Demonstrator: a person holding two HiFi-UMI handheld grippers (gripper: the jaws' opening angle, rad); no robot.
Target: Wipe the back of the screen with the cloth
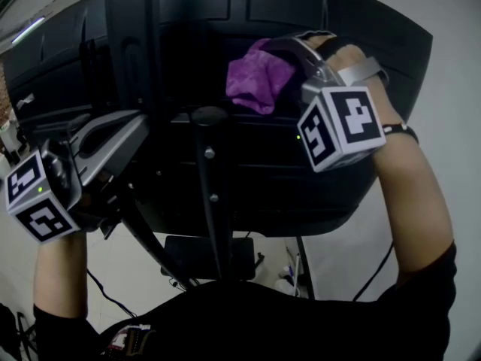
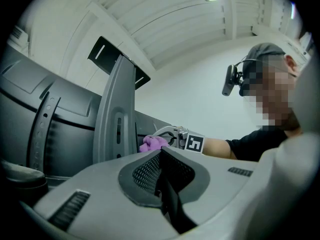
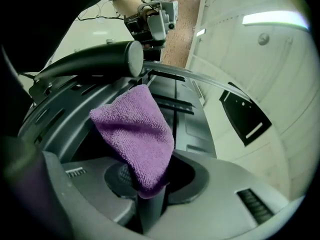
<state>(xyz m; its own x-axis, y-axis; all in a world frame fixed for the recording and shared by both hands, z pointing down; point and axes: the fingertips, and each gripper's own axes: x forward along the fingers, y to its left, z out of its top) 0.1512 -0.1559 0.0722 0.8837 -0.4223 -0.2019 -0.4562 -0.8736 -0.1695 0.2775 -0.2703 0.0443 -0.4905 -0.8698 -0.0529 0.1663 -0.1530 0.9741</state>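
Two things could go wrong from here, and the larger concerns the screen [image 1: 263, 194]. Its dark back fills the space ahead of both pairs of jaws, and nothing steadies it. If you push hard with the cloth, the panel may tilt or rock on its stand [image 1: 210, 201], whose thin column runs down between your two grippers. I judge that the likelier trouble.

The smaller risk is the purple cloth [image 3: 135, 134]. Only its near end is pinched, and the rest fans out ahead of the jaws and drapes toward the casing. A long drag across the ribs and vents could catch the loose part and pull it free. It could also fold back and let the bare jaw tips scrape the plastic.

Your right gripper [image 3: 150, 186] is clenched on that cloth. Its jaws are nearly together, with the fabric bunched between them, and the cloth appears to rest on the upper middle of the screen's back, just beyond the tips.

Your left gripper [image 2: 161, 159] has its jaws closed together with nothing between them. It hangs low and off to the side, the screen's back lying ahead and to the jaws' left. The cloth shows well ahead of them, small in the distance.
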